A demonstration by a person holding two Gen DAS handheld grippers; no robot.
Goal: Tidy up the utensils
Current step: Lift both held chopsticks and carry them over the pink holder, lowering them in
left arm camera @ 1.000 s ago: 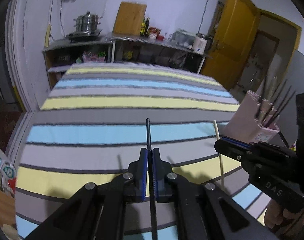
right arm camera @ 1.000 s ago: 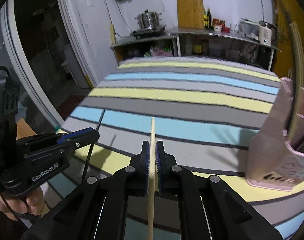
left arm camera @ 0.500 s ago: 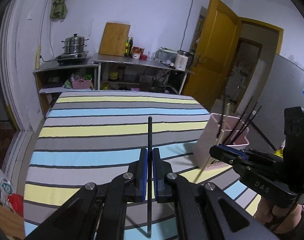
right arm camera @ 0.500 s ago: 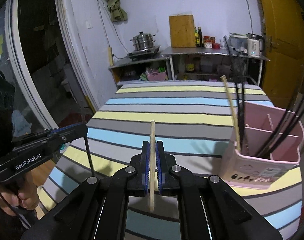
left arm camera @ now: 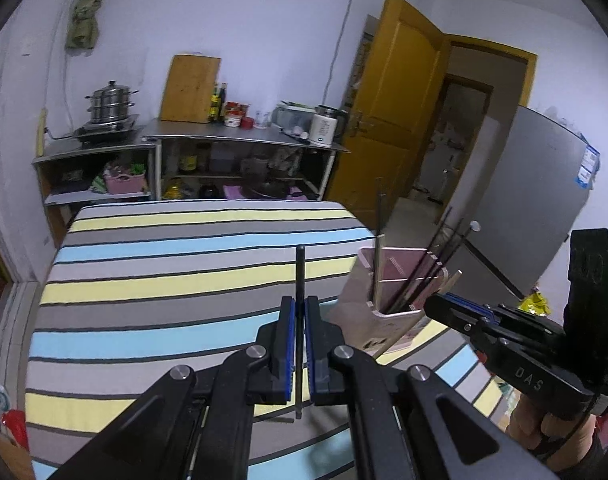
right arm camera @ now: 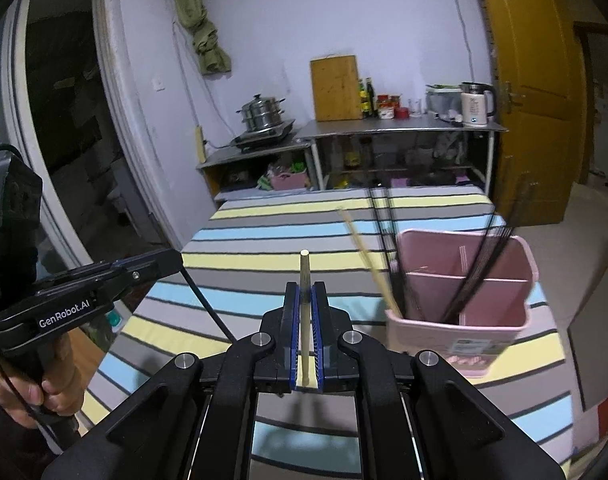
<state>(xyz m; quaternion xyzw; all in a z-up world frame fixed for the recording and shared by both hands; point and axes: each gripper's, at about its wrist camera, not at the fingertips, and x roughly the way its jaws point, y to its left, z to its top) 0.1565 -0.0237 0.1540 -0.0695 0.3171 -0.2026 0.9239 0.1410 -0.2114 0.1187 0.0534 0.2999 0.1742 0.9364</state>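
My left gripper (left arm camera: 299,312) is shut on a black chopstick (left arm camera: 300,276), held above the striped table (left arm camera: 164,280). My right gripper (right arm camera: 305,300) is shut on a light wooden chopstick (right arm camera: 305,276), also raised above the table. A pink divided utensil holder (right arm camera: 464,292) stands at the table's right side and holds several black chopsticks (right arm camera: 480,264) and a wooden one (right arm camera: 368,260). It also shows in the left wrist view (left arm camera: 388,300), to the right of my left gripper. My right gripper shows there too (left arm camera: 436,304), near the holder. My left gripper shows in the right wrist view (right arm camera: 164,260).
The table has a cloth of yellow, blue and grey stripes. Behind it stand metal shelves (left arm camera: 240,140) with a steamer pot (left arm camera: 110,100), a cutting board (left arm camera: 190,88), bottles and a kettle (right arm camera: 476,104). A yellow door (left arm camera: 396,112) and a grey fridge (left arm camera: 536,200) are at the right.
Both grippers have lifted and tilted up, each keeping its chopstick. The pink holder has come further into view and sits lower in both frames.
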